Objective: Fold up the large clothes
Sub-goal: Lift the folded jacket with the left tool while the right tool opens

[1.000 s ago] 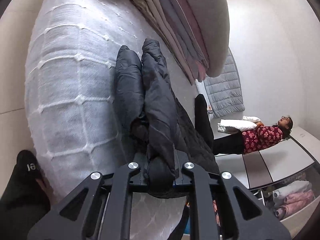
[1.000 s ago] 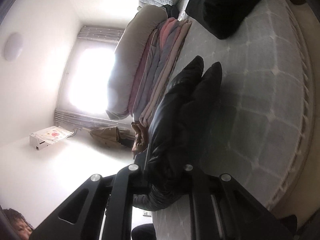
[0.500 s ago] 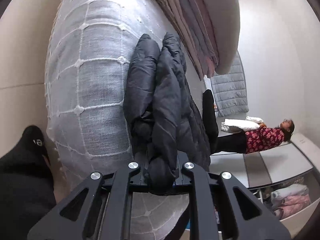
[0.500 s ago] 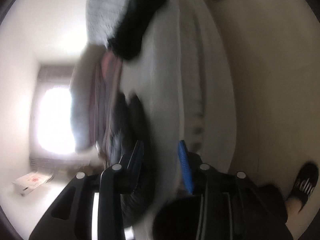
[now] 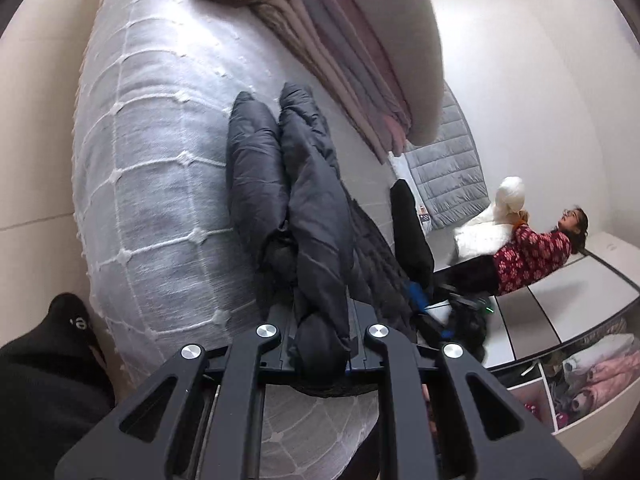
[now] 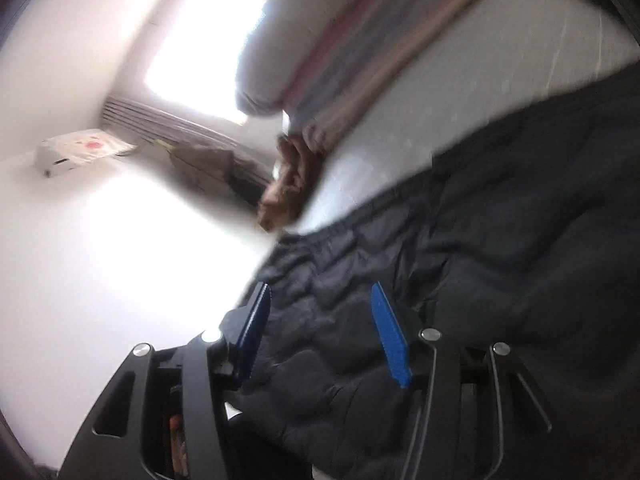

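Black puffer jacket (image 5: 316,216) beside, seemingly, folded blankets (image 5: 352,48)

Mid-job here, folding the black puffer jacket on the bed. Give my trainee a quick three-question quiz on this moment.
1. True or false: the left gripper is clamped on the black puffer jacket.
2. Are the right gripper pads pressing on fabric? A) yes B) no, they stand apart over the jacket
3. What lies on the bed beyond the jacket?

Key: 1 true. 2 B; its jaws are opening. 3 A stack of folded bedding.
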Demonstrator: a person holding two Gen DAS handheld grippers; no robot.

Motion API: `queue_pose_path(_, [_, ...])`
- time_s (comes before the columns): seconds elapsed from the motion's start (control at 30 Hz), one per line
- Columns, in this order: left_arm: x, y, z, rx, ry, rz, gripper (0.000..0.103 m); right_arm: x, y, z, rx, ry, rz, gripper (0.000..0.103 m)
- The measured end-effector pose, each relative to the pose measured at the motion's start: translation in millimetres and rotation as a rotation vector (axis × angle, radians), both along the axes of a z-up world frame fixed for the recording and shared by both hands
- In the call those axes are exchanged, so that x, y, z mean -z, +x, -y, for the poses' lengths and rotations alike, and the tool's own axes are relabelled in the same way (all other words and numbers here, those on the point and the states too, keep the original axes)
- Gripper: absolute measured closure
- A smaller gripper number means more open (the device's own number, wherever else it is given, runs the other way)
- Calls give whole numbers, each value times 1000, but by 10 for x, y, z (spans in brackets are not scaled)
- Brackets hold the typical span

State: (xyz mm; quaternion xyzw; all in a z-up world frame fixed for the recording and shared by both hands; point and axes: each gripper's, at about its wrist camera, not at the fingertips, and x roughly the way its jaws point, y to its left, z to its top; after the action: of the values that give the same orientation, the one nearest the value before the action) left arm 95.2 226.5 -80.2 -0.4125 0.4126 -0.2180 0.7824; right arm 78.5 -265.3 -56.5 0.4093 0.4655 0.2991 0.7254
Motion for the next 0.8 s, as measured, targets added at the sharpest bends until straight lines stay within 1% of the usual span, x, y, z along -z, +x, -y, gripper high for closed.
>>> queue_pose_path(0.03, [-24, 4, 14, 3, -5, 10, 91, 199, 24, -74, -22, -22, -60, 51])
queue_pose_path(0.07, [-63, 16, 40, 9, -16, 27, 91, 327, -65, -110, -28, -16, -85, 51])
queue_pose_path(0.13, [-161, 50, 120, 27, -33, 63, 91, 510, -7, -72, -20, 15, -115, 56])
queue_pose_path(0.23, [-444, 138, 346, 72, -24, 145, 91, 539, -43, -2, -6, 44, -138, 57])
queue_pose_path(0.27, [-549, 171, 434, 92, -20, 172, 91, 539, -70, 38, -1, 58, -147, 55])
queue_pose_path(0.3, [-626, 194, 501, 106, -16, 192, 91, 492, -110, 115, 21, 102, -139, 54])
queue_pose_path(0.33, [-737, 227, 605, 127, -6, 219, 91, 381, -135, 123, 39, 136, -108, 53])
queue_pose_path(0.37, [-825, 249, 697, 147, 1, 240, 91, 317, -188, 197, 63, 142, -74, 46])
queue_pose_path(0.4, [-895, 271, 782, 166, 5, 258, 91, 290, -238, 257, 85, 119, -57, 42])
queue_pose_path(0.43, [-991, 306, 919, 195, 11, 281, 91, 309, -251, 273, 79, 108, -61, 42])
queue_pose_path(0.5, [-1109, 351, 1136, 240, 17, 308, 91, 444, -221, 214, 10, 63, -108, 42])
queue_pose_path(0.6, [-1237, 414, 1508, 307, 39, 337, 91, 486, -247, 201, 0, 59, -102, 42])
queue_pose_path(0.67, [-1295, 434, 1733, 349, 45, 349, 91, 439, -304, 303, 49, 110, -83, 42])
queue_pose_path(0.73, [-1365, 436, 1950, 391, 63, 364, 91, 312, -470, 498, 129, 113, -10, 42])
queue_pose_path(0.77, [-1396, 450, 2075, 416, 73, 371, 91, 252, -545, 597, 158, 120, 22, 41])
queue_pose_path(0.8, [-1426, 472, 2206, 443, 82, 375, 91, 191, -631, 703, 188, 132, 55, 37])
